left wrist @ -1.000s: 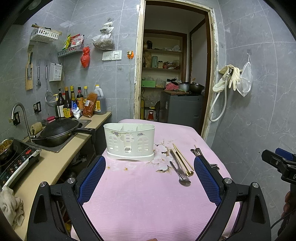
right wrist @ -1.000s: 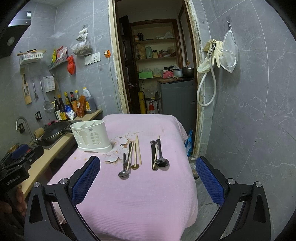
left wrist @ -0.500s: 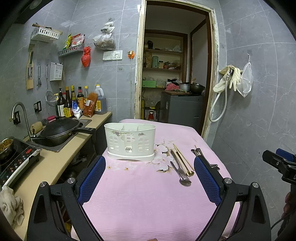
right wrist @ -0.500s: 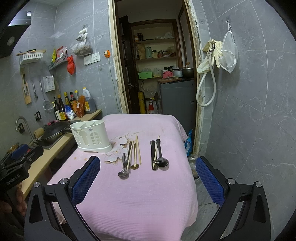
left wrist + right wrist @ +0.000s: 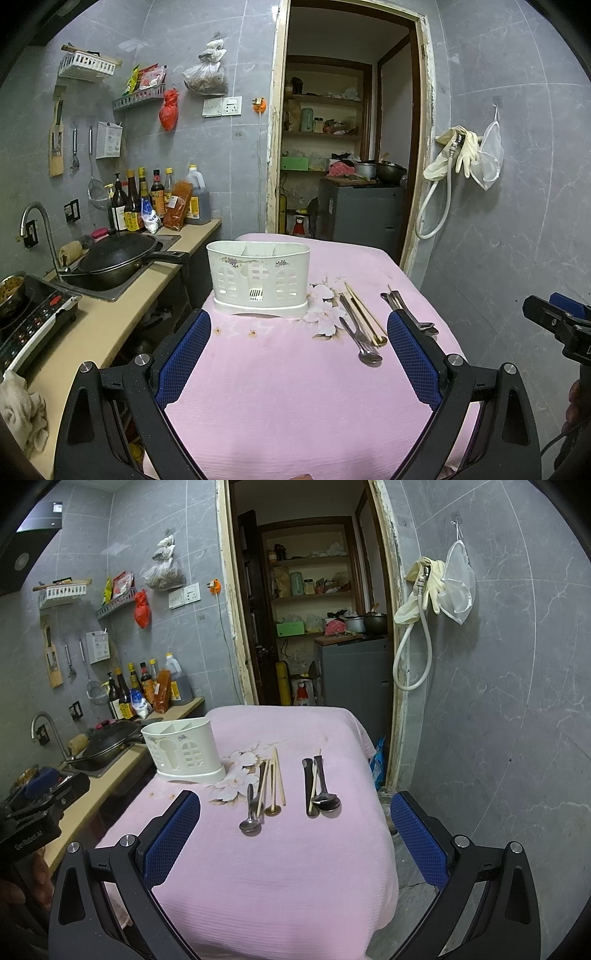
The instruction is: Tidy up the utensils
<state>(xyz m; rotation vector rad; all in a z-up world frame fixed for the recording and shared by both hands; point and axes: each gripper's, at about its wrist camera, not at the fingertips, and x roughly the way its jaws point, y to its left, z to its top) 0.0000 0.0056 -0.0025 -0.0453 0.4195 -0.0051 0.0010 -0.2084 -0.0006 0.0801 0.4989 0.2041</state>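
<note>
A white plastic utensil holder (image 5: 258, 282) (image 5: 183, 753) stands on the pink tablecloth (image 5: 288, 387) (image 5: 295, 867), empty as far as I can see. To its right lie two groups of utensils: a silver spoon (image 5: 252, 812), chopsticks (image 5: 279, 779) and a gold spoon (image 5: 272, 794), then a dark-handled piece with a dark spoon (image 5: 325, 794). The first group shows in the left wrist view (image 5: 364, 328). My left gripper (image 5: 299, 332) is open and empty above the cloth's near part. My right gripper (image 5: 295, 812) is open and empty, short of the utensils.
A counter (image 5: 110, 314) with a black wok (image 5: 118, 258), a sink tap (image 5: 37, 229), an induction hob (image 5: 33, 321) and several bottles (image 5: 147, 203) runs along the left. A doorway (image 5: 347, 147) opens behind the table. A grey tiled wall (image 5: 498, 701) stands close on the right.
Both grippers have barely moved; the views shift only slightly. Nothing was picked up or put down.
</note>
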